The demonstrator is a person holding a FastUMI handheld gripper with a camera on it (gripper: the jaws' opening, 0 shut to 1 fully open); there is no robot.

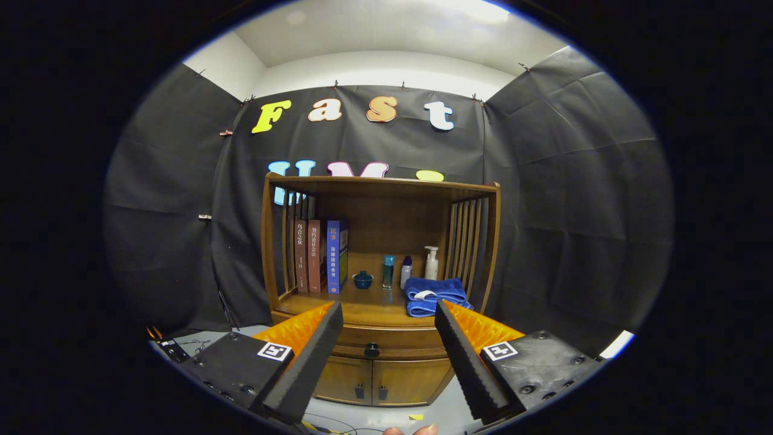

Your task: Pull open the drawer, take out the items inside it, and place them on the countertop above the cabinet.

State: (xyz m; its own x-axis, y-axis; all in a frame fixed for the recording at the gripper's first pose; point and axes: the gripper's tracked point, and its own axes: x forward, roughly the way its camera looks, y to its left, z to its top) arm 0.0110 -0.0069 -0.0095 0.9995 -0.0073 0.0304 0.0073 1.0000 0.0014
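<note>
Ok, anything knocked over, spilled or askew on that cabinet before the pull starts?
Nothing stands out. Books, bottles and folded blue towel sit tidy on the countertop; drawer shut; claw open, short of its knob.

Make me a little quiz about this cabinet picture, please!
1. True or false: the drawer is already pulled open.
2. What lies folded on the countertop, right of the bottles?
A. blue towel
B. red cushion
C. newspaper
3. Fill in: the tool is ____, holding nothing, with the drawer knob ahead between its fingers.

Key: 1 false; 2 A, the blue towel; 3 open.
</note>
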